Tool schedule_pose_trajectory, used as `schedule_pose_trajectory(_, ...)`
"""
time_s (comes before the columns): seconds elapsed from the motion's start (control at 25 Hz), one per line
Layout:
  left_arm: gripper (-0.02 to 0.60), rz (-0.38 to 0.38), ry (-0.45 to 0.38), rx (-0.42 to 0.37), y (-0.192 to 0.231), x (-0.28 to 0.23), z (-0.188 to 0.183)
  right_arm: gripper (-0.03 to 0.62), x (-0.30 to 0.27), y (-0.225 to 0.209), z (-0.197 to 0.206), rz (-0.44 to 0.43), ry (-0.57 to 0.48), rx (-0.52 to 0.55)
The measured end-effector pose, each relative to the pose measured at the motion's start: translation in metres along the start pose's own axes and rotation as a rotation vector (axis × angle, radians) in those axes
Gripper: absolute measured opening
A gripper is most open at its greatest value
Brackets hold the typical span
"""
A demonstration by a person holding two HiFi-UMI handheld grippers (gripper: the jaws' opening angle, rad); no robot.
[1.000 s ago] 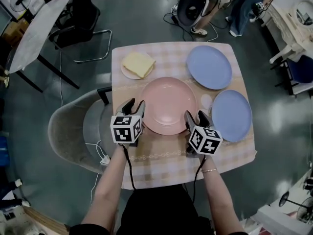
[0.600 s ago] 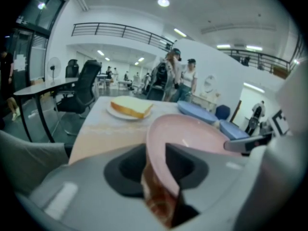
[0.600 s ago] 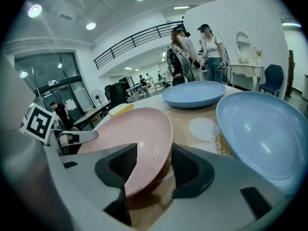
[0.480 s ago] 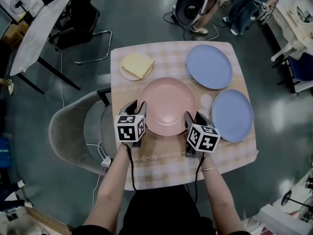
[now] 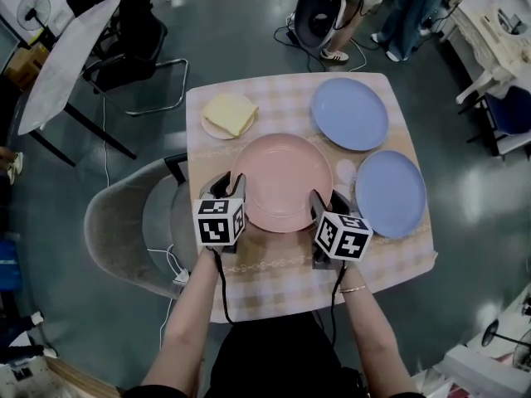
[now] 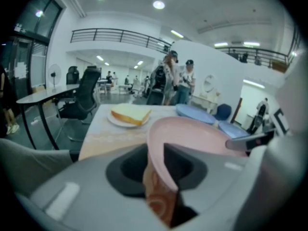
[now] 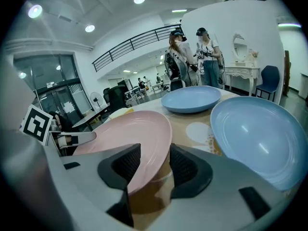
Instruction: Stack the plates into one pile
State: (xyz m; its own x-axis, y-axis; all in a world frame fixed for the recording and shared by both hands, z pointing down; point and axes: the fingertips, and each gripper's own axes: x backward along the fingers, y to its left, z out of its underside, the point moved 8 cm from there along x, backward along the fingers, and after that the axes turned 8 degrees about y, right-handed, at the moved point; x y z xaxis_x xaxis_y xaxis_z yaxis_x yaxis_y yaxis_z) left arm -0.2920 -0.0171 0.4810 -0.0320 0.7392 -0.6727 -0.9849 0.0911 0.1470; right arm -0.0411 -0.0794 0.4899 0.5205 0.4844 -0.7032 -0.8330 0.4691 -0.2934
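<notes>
The left tool point(image 6: 155, 165) is closing its jaws, with the near-left rim of the pink plate point(image 5: 280, 181) between them. The right tool point(image 7: 150, 172) is closing likewise, the plate's near-right rim between its jaws. The plate is round, plain pale pink and shallow, with a gently raised edge. It lies at the middle of the checked counter point(image 5: 282, 264). Just right of it lies the near blue plate point(image 5: 390, 193); the far blue plate point(image 5: 349, 113) sits beyond, at the far right. At the far left is a slice of bread point(image 5: 231, 111) on a small white plate point(image 5: 207, 124).
</notes>
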Motion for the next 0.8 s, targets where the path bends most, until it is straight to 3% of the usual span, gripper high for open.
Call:
schedule_pose_trajectory(0.4,0.091,0.039,-0.071,-0.062,-0.024,0.021,-0.021,0.176,0.041,-0.005,-0.005,0.047,-0.079,-0.023)
schedule_pose_trajectory(0.8,0.081,0.145,-0.103,-0.136,-0.073,0.017,-0.044,0.176,0.092,-0.035,-0.008,0.147,-0.171,-0.076)
